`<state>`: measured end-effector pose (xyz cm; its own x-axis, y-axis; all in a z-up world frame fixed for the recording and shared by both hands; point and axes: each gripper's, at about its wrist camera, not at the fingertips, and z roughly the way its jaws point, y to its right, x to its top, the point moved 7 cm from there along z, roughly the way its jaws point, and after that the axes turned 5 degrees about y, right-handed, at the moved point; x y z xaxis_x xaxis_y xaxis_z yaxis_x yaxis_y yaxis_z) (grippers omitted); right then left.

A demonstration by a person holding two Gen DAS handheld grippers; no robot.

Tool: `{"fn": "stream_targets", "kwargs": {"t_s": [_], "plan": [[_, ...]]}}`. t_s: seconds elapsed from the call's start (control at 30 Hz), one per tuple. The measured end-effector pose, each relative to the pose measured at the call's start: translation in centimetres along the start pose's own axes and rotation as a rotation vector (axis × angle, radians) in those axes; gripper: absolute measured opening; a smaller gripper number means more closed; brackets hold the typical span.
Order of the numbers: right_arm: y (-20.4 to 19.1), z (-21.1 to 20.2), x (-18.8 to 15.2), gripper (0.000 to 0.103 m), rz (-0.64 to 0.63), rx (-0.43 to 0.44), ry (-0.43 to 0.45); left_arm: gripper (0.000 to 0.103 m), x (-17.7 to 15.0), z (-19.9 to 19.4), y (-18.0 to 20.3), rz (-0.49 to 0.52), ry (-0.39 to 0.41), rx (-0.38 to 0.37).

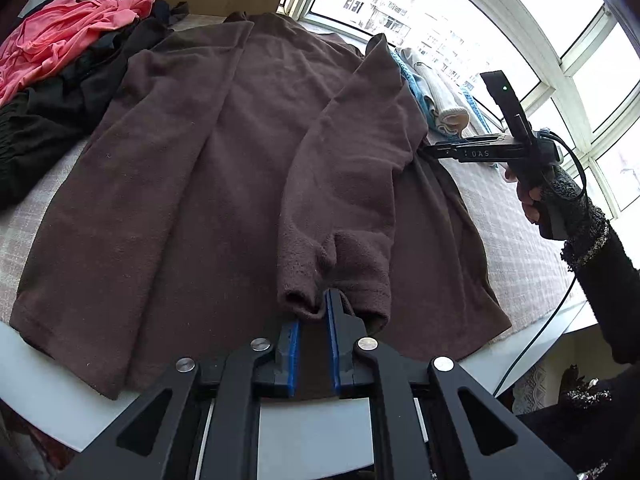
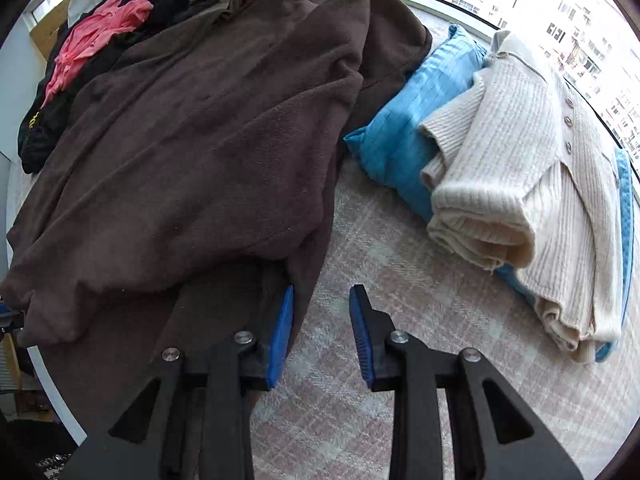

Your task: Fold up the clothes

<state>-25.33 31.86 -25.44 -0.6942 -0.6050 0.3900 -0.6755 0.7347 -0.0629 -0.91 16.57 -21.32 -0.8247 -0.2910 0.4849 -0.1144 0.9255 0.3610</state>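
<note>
A brown fleece top (image 1: 192, 184) lies spread flat on the checked tablecloth (image 2: 400, 340), one sleeve (image 1: 352, 168) folded across its body. My left gripper (image 1: 313, 307) sits at that sleeve's cuff (image 1: 360, 296). Its blue pads stand a little apart, with the cuff edge lying loose at the fingertips and not pinched. My right gripper (image 2: 322, 290) hovers open over the cloth just beside the top's right edge (image 2: 316, 216), with nothing between its fingers. In the left wrist view the right gripper (image 1: 426, 151) is held by a hand at the garment's side.
A heap of pink (image 1: 60, 36) and black clothes (image 1: 48, 120) lies at the back left. A folded cream knit (image 2: 532, 184) rests on a folded blue garment (image 2: 404, 120) to the right. Windows (image 1: 500, 20) run behind. The table's white front edge (image 1: 48, 392) is close.
</note>
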Motion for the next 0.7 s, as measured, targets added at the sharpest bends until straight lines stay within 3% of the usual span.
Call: {"fn": "stream_targets", "kwargs": {"t_s": [0.13,0.23,0.27,0.33,0.4,0.47,0.6,0.7], "plan": [[3.0,-2.3,-1.5,0.022,0.07,-0.076,0.046,0.019,-1.3,-1.9,-0.6,-0.002,-0.051,0.031],[1.7,-4.1,-1.1,0.025,0.065,-0.001,0.12,0.019,-0.2,-4.2,-1.5,-0.003,-0.065,0.062],[0.8,-4.5,-0.8,0.033,0.036,0.016,0.141,0.019,0.7,-4.9,-1.7,0.007,-0.061,0.075],[-1.0,-4.7,-0.4,0.045,-0.034,-0.008,0.162,0.02,4.1,-5.5,-1.3,0.077,-0.043,0.08],[-1.9,-3.6,-0.2,0.045,-0.066,-0.039,0.141,0.028,8.7,-4.7,0.1,0.184,-0.011,0.087],[-1.9,-2.4,-0.6,0.045,-0.035,-0.015,0.116,0.032,13.6,-2.8,2.2,0.288,0.024,0.053],[-0.7,-1.3,-1.9,0.04,0.066,0.026,0.092,0.036,22.4,4.3,7.2,0.445,0.007,-0.065],[0.1,-1.7,-2.6,0.038,0.14,0.058,0.105,0.036,27.2,10.6,10.0,0.507,-0.037,-0.1]]}}
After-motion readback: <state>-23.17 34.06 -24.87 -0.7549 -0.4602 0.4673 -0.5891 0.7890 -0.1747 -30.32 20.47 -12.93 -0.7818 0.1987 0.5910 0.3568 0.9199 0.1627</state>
